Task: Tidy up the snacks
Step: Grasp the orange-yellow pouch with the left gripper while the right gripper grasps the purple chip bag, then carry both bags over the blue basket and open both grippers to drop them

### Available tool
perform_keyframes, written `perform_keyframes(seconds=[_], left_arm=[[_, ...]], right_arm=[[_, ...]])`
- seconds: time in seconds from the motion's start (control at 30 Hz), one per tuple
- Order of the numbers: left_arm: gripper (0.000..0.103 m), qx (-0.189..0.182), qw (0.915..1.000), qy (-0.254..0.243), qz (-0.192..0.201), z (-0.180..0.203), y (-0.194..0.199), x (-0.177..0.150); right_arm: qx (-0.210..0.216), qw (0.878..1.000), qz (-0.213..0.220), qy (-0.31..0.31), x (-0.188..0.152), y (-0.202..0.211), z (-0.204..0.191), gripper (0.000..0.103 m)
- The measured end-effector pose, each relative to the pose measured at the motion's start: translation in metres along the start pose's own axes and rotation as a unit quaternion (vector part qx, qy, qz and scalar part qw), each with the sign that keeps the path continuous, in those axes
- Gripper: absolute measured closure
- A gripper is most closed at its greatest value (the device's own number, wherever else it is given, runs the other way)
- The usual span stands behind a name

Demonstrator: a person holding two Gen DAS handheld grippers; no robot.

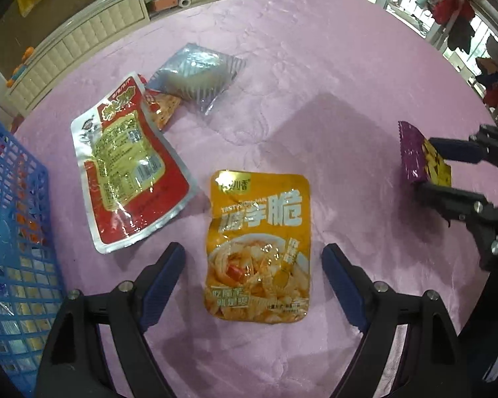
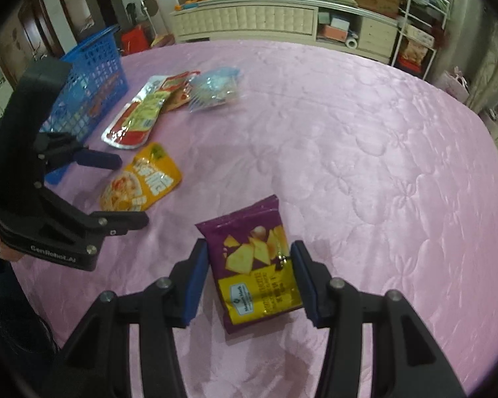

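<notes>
Gripping purple chip bag (image 2: 254, 265), right gripper (image 2: 249, 285) mid-frame; left gripper (image 1: 252, 285) wide over orange pouch (image 1: 257, 248); next, blue basket (image 1: 13, 215) at left.

A home bedroom: a pink quilted bedspread (image 2: 348, 132), a cream padded headboard (image 2: 249, 20) at twelve o'clock, cluttered shelves (image 2: 415, 33) at one.

left wrist: looks steeply down, close over pink cloth (image 1: 315, 66) and orange packet (image 1: 259, 248) | right wrist: tilted down, facing blue basket (image 2: 93, 76) and cabinet (image 2: 249, 20) | shared: cloth, packet, basket, purple packet (image 2: 255, 265)
</notes>
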State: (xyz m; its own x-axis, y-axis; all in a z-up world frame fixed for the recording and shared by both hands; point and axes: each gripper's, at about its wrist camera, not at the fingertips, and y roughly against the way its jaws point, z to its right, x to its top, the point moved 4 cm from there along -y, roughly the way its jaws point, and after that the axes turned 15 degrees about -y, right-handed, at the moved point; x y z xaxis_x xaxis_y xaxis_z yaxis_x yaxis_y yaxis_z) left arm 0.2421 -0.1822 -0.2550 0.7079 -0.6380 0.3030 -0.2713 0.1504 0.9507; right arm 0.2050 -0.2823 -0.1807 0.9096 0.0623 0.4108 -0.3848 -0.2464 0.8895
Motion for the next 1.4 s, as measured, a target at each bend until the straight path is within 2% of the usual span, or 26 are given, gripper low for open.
perform_keyframes(seconds=[0.03,0.07,0.1,0.2,0.4,0.63,0.83,1.0,1.2,1.4], left_arm=[[0.021,-0.001,1.0,-0.002,-0.001,0.0,-0.001,0.002],[0.028,-0.003,1.0,-0.003,0.0,-0.001,0.001,0.003],[0.039,-0.005,1.0,-0.006,0.001,0.0,0.002,0.004],[0.065,-0.009,0.9998,-0.019,-0.004,0.01,0.008,0.003],[0.08,-0.007,0.9999,-0.011,-0.011,0.025,0.013,0.002],[0.081,-0.025,0.9994,0.012,0.019,0.035,0.035,-0.01],[0.081,-0.004,0.9969,0.014,0.078,0.024,0.092,-0.02],[0.081,0.017,0.9923,0.03,0.119,0.01,0.146,-0.04],[0.081,0.047,0.9854,0.074,0.146,-0.034,0.192,-0.079],[0.081,0.077,0.981,0.112,0.139,-0.077,0.204,-0.113]], right_arm=[[0.005,1.0,0.0,-0.002,0.001,-0.001,-0.001,0.048],[0.009,1.0,-0.001,-0.003,0.0,0.0,-0.002,0.048],[0.013,1.0,-0.001,-0.004,-0.002,0.002,-0.004,0.048],[0.018,1.0,0.006,-0.005,-0.003,0.003,-0.01,0.048],[0.026,0.999,0.004,-0.025,-0.001,0.006,-0.011,0.048],[0.021,0.999,0.013,-0.021,0.0,0.028,-0.023,0.048],[0.018,0.999,0.032,-0.007,0.008,0.056,-0.049,0.048],[0.028,0.998,0.057,0.021,0.02,0.08,-0.089,0.048],[0.063,0.995,0.07,0.033,0.033,0.09,-0.134,0.049],[0.104,0.992,0.067,0.037,0.042,0.082,-0.179,0.048]])
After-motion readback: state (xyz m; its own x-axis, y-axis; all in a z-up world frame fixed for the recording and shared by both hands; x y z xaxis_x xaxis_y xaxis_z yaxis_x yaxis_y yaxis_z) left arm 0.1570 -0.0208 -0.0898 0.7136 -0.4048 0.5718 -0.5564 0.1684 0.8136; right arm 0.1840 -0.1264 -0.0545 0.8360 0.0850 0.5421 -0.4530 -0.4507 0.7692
